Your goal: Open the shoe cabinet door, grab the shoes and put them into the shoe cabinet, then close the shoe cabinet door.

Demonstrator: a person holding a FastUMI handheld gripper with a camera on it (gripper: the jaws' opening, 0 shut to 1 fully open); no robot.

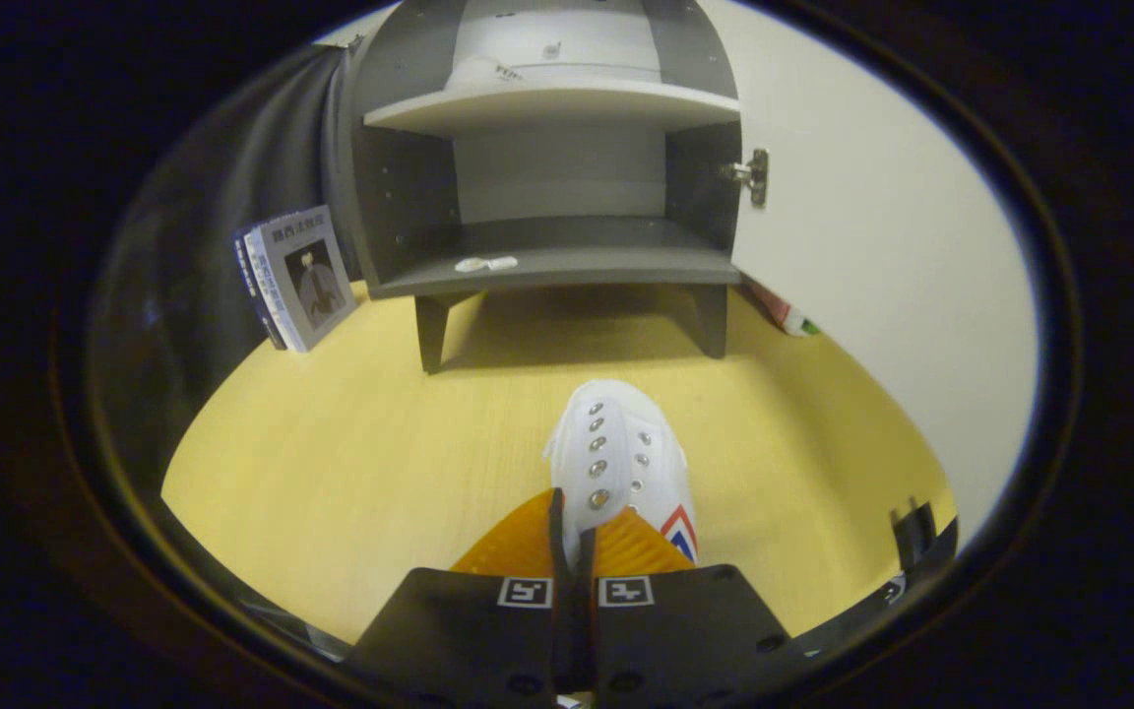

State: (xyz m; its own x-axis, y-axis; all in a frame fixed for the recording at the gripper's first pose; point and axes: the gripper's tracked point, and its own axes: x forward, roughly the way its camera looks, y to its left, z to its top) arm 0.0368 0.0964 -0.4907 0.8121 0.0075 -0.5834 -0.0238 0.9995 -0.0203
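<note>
A white shoe (621, 458) with metal eyelets and a red-and-blue mark on its side points toward the cabinet. My gripper (574, 532) is shut on the shoe's near edge, both fingers pressed close together on it. The shoe hangs above the yellow floor (350, 463). Beyond it stands the grey shoe cabinet (552, 266) on short legs, with two shelves. Its white door (872, 246) is swung wide open to the right, hinge (752, 175) showing. A small white scrap (485, 263) lies on the lower shelf.
Two books (296, 278) lean against the dark cloth wall left of the cabinet. A red-and-green object (786, 313) lies on the floor behind the open door. A dark object (916, 537) sits at the floor's near right.
</note>
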